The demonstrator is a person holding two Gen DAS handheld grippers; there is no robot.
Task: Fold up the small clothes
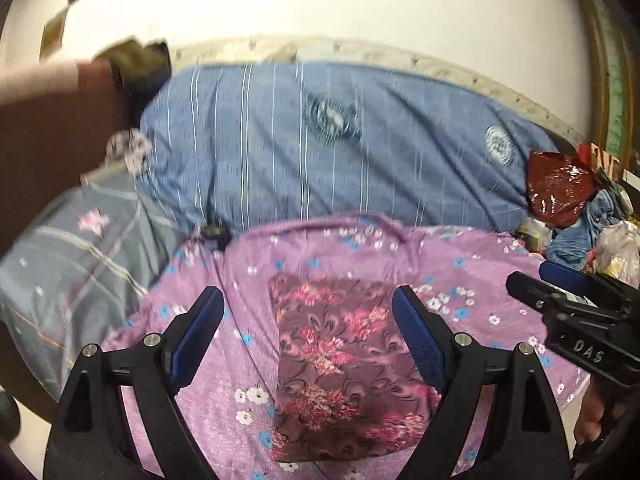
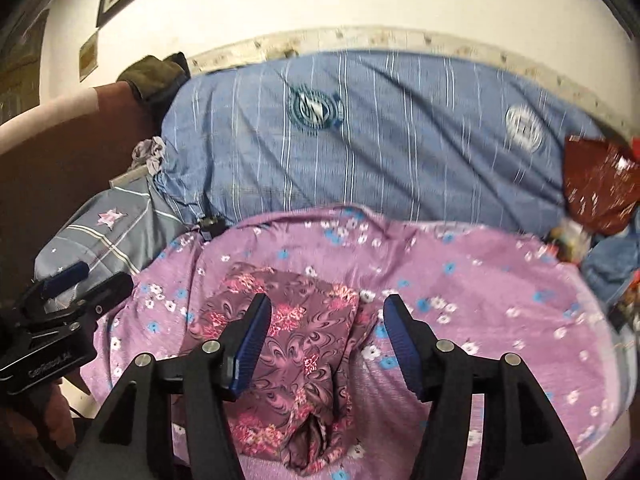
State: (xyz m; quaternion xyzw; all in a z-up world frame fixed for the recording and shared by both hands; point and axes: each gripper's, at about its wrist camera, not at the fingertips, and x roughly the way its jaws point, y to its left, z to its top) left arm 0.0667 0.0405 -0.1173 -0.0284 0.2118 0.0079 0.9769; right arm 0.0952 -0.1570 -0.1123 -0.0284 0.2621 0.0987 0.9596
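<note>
left gripper (image 1: 308, 332) jaws wide, empty | right gripper (image 2: 326, 338) jaws wide, empty | folded floral garment (image 1: 344, 364) flat on purple sheet (image 1: 480, 280)

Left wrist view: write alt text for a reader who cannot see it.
The open left gripper hovers over a folded maroon floral cloth lying on a lilac flowered sheet. The right gripper enters from the right edge, and a blue striped duvet lies behind.
</note>
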